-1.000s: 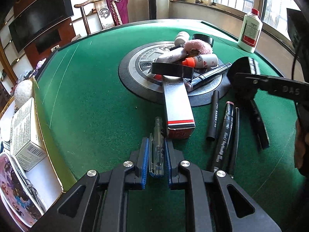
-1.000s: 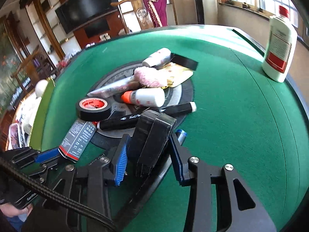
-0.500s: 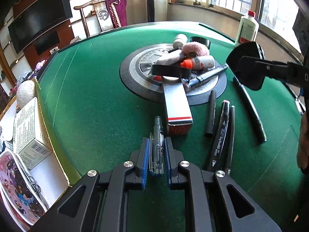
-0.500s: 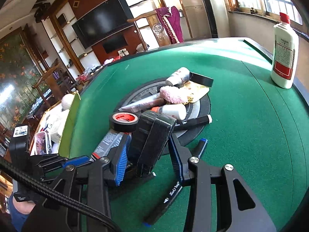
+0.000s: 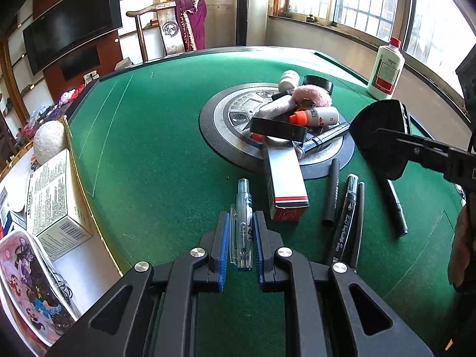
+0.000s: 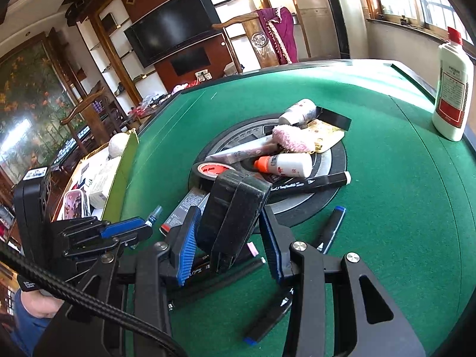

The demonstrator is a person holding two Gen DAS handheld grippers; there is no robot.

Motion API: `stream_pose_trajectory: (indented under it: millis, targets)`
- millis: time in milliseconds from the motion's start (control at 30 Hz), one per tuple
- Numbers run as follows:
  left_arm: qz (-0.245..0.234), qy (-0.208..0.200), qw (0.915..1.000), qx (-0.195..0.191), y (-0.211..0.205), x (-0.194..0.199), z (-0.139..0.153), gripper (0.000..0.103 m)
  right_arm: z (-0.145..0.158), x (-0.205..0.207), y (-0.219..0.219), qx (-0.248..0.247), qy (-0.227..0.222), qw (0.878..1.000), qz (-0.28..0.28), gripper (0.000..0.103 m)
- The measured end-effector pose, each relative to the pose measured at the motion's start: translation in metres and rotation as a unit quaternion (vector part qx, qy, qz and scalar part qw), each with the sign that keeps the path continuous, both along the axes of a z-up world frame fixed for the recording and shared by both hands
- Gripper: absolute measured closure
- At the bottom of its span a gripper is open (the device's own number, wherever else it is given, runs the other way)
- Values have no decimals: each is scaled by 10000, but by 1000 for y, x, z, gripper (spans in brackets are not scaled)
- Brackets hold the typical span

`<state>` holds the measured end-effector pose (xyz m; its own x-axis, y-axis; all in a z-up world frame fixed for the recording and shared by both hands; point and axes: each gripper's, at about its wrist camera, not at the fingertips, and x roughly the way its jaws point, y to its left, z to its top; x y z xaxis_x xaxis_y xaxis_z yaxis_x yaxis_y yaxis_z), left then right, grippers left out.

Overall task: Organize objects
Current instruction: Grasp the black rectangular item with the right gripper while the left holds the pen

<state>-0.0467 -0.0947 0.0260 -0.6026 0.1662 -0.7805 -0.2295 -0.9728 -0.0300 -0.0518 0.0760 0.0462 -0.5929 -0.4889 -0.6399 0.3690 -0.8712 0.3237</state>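
Note:
My left gripper [image 5: 241, 217] is shut on a clear ballpoint pen [image 5: 243, 208], held low over the green felt table [image 5: 154, 154]. In the right wrist view the left gripper [image 6: 128, 228] sits at the left, the pen tip [image 6: 155, 210] poking out. My right gripper [image 6: 229, 212] is shut on a black case [image 6: 235, 208], held above several dark markers [image 6: 331, 229]. The left wrist view shows that case [image 5: 382, 136] at the right. On a round centre plate [image 5: 235, 119] lies a pile: tape roll [image 6: 209, 170], orange-capped bottle [image 6: 285, 164], pink puff [image 6: 293, 138], grey carton [image 5: 285, 181].
A white bottle with a red cap [image 6: 453, 89] stands at the far right table edge. An open cardboard box [image 5: 68, 160] at the table's left holds a white carton [image 5: 53, 199], a pale ball [image 5: 49, 141] and a printed pouch [image 5: 26, 282]. A person's hand [image 5: 461, 250] shows at the right.
The right gripper has lifted the black case off the felt, so the markers under it come into view. The left gripper and its pen have stayed put.

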Motion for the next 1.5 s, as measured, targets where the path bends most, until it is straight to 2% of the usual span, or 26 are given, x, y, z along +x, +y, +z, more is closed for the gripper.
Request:
stream_pose_trajectory:
  millis: [200, 967, 1500]
  targets:
    - [68, 93, 9999, 42, -4, 1, 4, 91, -2, 2, -6, 81, 8, 9999, 82, 64]
    - [221, 586, 9978, -216, 1, 9, 19, 91, -5, 18, -32, 341, 163, 9989, 285, 64]
    - [262, 810, 9961, -222, 1, 14, 29, 91, -6, 29, -44, 278, 155, 9991, 293, 64]
